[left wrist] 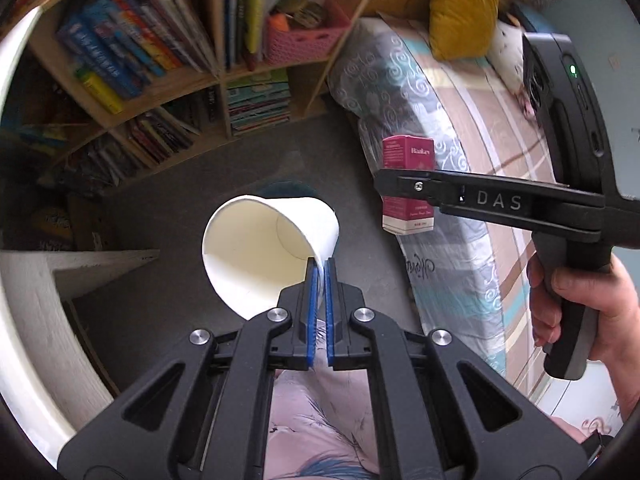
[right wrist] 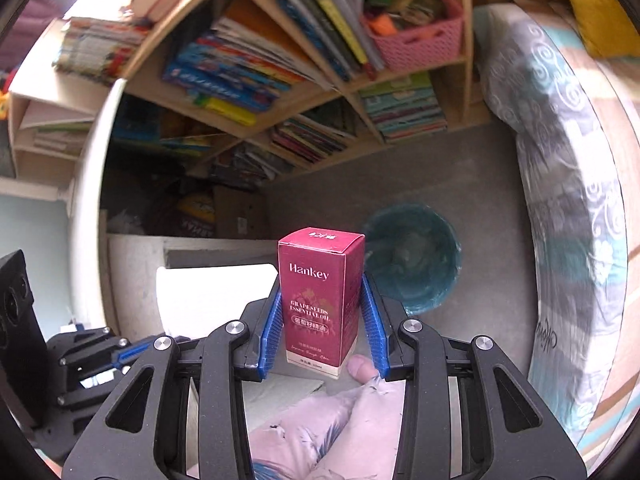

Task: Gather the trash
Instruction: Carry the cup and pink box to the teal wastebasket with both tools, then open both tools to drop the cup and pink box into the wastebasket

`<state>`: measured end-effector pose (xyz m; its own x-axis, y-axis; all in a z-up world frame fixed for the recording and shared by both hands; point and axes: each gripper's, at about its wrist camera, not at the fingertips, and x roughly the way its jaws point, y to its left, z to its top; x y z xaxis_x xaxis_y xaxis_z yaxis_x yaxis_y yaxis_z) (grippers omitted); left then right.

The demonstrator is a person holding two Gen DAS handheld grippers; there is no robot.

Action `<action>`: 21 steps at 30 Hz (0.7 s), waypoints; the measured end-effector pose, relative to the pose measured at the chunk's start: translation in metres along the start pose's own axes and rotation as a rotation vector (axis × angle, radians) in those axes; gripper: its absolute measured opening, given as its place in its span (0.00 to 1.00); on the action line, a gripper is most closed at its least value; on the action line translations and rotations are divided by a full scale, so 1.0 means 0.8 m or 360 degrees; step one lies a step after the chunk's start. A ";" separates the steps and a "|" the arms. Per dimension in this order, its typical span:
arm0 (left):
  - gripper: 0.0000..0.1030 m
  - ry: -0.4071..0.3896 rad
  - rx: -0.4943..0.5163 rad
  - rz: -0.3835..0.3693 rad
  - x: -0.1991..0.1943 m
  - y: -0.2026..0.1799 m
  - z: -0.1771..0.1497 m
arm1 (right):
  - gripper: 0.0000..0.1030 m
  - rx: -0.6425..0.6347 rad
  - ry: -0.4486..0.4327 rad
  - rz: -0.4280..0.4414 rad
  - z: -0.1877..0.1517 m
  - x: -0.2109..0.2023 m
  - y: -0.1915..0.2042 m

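Observation:
My left gripper (left wrist: 320, 268) is shut on the rim of a white paper cup (left wrist: 264, 256), held in the air with its mouth toward the camera. My right gripper (right wrist: 320, 300) is shut on a red Hankey carton (right wrist: 320, 300), held upright; the carton also shows in the left wrist view (left wrist: 406, 152), clamped in the right gripper (left wrist: 384, 184). A teal bin (right wrist: 412, 260) stands on the grey floor below and just right of the carton. In the left wrist view only its top edge (left wrist: 284, 190) shows behind the cup.
A wooden bookshelf (right wrist: 304, 92) full of books, with a pink basket (right wrist: 416, 40), lines the far side. A mattress with patterned bedding (right wrist: 572, 200) runs along the right, a yellow pillow (left wrist: 460, 8) on it. A white table edge (right wrist: 86, 200) is at left. My legs (right wrist: 320, 432) are below.

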<state>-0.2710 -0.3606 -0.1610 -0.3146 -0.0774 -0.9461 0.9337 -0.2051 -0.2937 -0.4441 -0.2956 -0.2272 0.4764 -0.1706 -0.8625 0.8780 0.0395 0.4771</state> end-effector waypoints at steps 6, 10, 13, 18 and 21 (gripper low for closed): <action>0.54 0.0032 0.0059 0.0084 0.021 -0.014 0.014 | 0.65 0.0100 -0.0030 -0.0030 0.015 0.000 -0.029; 0.54 0.0026 0.0037 0.0079 0.016 -0.007 0.016 | 0.65 0.0093 -0.0049 -0.0036 0.024 -0.007 -0.035; 0.54 -0.0003 0.0010 0.0103 0.005 0.004 0.014 | 0.65 0.0075 -0.0061 -0.0011 0.031 -0.011 -0.031; 0.56 -0.0089 -0.0093 0.0155 -0.031 0.032 0.001 | 0.65 -0.0040 -0.0070 0.0060 0.043 -0.016 0.002; 0.58 -0.0177 -0.0212 0.0183 -0.065 0.056 -0.016 | 0.65 -0.0185 -0.0053 0.0112 0.048 -0.017 0.040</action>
<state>-0.2107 -0.3530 -0.1269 -0.2148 -0.2015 -0.9557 0.9766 -0.0586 -0.2071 -0.4243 -0.3296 -0.1942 0.5367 -0.1957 -0.8208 0.8430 0.1660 0.5116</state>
